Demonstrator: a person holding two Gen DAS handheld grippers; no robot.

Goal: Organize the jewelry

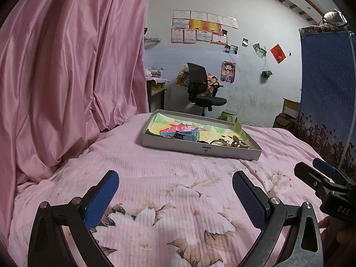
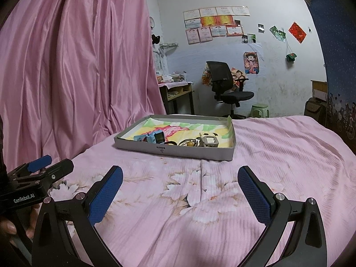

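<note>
I hold my left hand-held gripper [image 1: 175,197] low over the bed [image 1: 169,178], its two blue-padded fingers [image 1: 101,200] spread wide with nothing between them. My right hand-held gripper [image 2: 180,191] sits the same way, fingers [image 2: 255,197] spread apart and empty, above the pink floral bedspread. Each one shows at the edge of the other's view: the right one to the right of the left camera's frame, the left one to the left of the right camera's frame.

The landmark is the shallow grey tray [image 2: 175,150] lying flat on the bed ahead of both grippers, well apart from their tips. It is lined with a colourful drawn paper [image 2: 178,126]. Inside, toward its left part, lies a light blue watch [image 2: 155,137] with a dark square face. To the right of the watch, near the tray's front wall, sits a small tangle of jewelry [image 2: 191,142]: thin rings or loops, a yellowish bead, and a pale square-faced piece [image 2: 210,141]; I cannot make out the finer pieces.

Left of the tray hangs a pink satin curtain [image 1: 66,66]. Behind the tray stands a black office chair [image 2: 227,84] against a white wall with certificates [image 2: 213,22] and posters; a green stool [image 2: 260,109] is beside the chair. A blue patterned cloth [image 1: 327,89] hangs to the tray's right.
</note>
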